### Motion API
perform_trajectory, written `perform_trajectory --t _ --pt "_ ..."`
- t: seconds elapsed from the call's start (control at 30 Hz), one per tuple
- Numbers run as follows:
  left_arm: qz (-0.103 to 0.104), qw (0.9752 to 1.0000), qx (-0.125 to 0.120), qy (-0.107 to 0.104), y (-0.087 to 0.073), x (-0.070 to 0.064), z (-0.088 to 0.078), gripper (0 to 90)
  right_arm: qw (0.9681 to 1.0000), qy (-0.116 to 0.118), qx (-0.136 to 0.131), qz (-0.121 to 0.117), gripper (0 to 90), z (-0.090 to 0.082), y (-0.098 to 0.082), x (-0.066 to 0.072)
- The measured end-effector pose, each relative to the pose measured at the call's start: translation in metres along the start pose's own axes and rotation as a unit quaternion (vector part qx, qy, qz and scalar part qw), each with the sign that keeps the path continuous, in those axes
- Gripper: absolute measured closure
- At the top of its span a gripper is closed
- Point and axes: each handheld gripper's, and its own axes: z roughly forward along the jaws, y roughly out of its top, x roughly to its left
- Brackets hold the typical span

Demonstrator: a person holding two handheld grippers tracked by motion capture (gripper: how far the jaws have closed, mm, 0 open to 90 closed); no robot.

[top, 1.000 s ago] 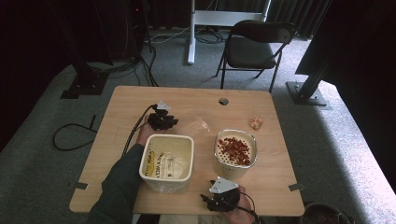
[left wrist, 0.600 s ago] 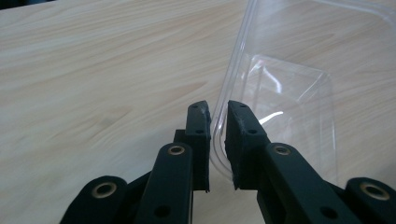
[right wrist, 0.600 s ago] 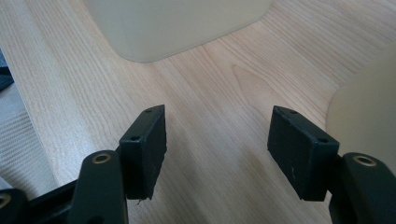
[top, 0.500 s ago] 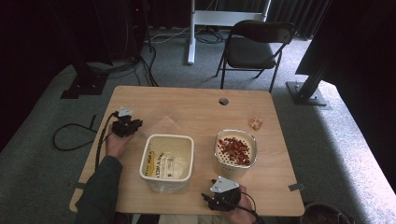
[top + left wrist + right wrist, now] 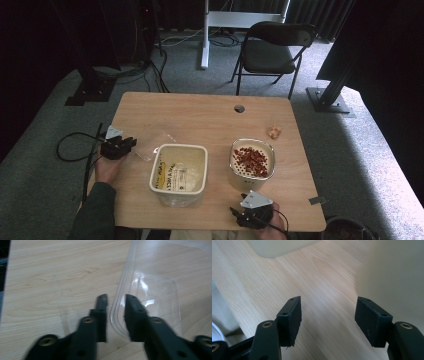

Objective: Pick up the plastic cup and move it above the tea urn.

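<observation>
The wooden table [image 5: 200,112] is lying bare across its far half, and the cream tub [image 5: 178,170] is sitting near its front edge. Left of the tub, the clear lid [image 5: 147,287] is resting flat, its rim passing between the left gripper [image 5: 116,308] jaws, which have just been opening and are not pressing it. Right of the tub, by the front edge, the right gripper [image 5: 328,312] is holding its jaws apart around nothing.

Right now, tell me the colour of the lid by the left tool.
The lid is clear, colourless plastic; the wood grain shows through. The left gripper view shows it best.
</observation>
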Motion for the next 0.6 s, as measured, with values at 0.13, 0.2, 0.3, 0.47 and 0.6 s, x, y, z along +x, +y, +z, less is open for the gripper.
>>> perform_trajectory --t 0.13,0.2,0.3,0.47,0.6 --pt "0.008 0.9998 0.017 0.004 0.001 -0.004 0.007 74.3 0.9998 -0.014 -0.003 0.011 37.6 -0.008 -0.005 -0.006" --pt "-0.002 0.9998 0.019 0.003 0.001 -0.005 0.008 77.1 0.9995 -0.024 -0.006 0.021 37.6 -0.016 -0.009 -0.012" --pt "-0.004 0.9998 0.018 0.005 0.002 -0.004 0.006 78.1 0.9992 -0.029 -0.008 0.025 37.6 -0.021 -0.012 -0.016" --pt "-0.022 0.9997 -0.002 -0.009 0.005 0.001 -0.004 80.5 0.9979 -0.047 -0.005 0.044 37.6 -0.029 -0.021 -0.028" --pt "-0.039 0.9987 -0.029 -0.013 0.009 0.007 -0.021 82.7 0.9969 -0.059 -0.003 0.053 37.6 -0.032 -0.026 -0.035"
